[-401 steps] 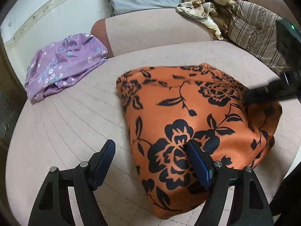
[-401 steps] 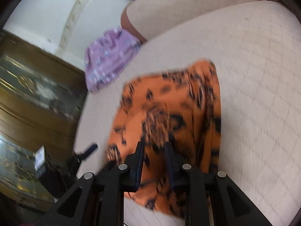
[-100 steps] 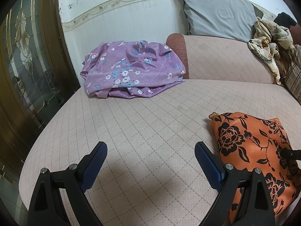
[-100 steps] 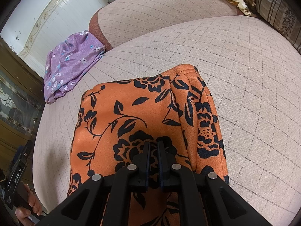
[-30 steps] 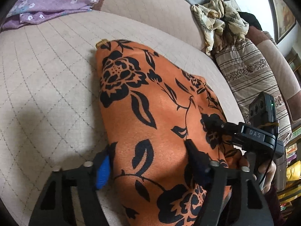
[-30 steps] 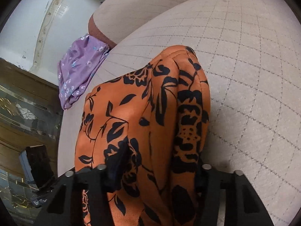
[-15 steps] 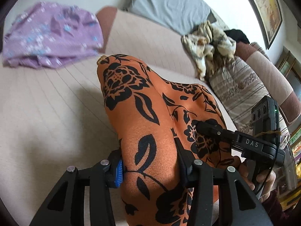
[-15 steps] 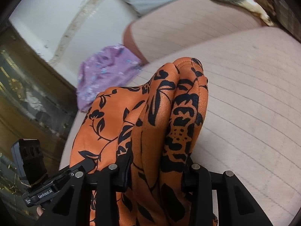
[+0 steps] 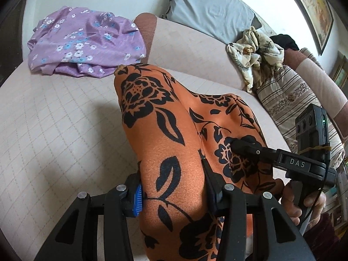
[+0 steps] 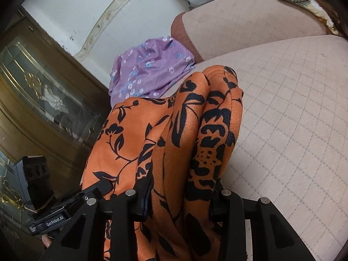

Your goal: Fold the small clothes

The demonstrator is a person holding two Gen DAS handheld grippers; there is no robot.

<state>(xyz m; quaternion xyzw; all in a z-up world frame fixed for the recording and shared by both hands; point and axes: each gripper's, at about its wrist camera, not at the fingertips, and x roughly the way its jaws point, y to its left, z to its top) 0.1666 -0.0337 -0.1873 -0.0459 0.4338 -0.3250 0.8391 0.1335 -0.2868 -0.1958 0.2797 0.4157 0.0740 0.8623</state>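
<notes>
The folded orange cloth with black flowers [image 9: 165,130] is lifted off the pink sofa seat [image 9: 54,130]. My left gripper [image 9: 174,191] is shut on one thick folded end of it. My right gripper [image 10: 182,193] is shut on the other end, shown in the right wrist view [image 10: 184,130]. The right gripper also shows in the left wrist view [image 9: 250,148], pinching the cloth at the right. The left gripper's body shows at the lower left of the right wrist view [image 10: 65,206]. The cloth hangs bunched between the two.
A folded purple flowered cloth [image 9: 87,45] lies at the sofa's far left end, also in the right wrist view [image 10: 150,69]. A grey cushion [image 9: 208,10], a crumpled cream cloth [image 9: 254,50] and a striped cushion [image 9: 289,100] lie at the back right. A wooden glazed door [image 10: 43,100] stands at the left.
Both grippers closed on the orange cloth about a second ago and have since lifted it off the seat, towards the purple cloth.
</notes>
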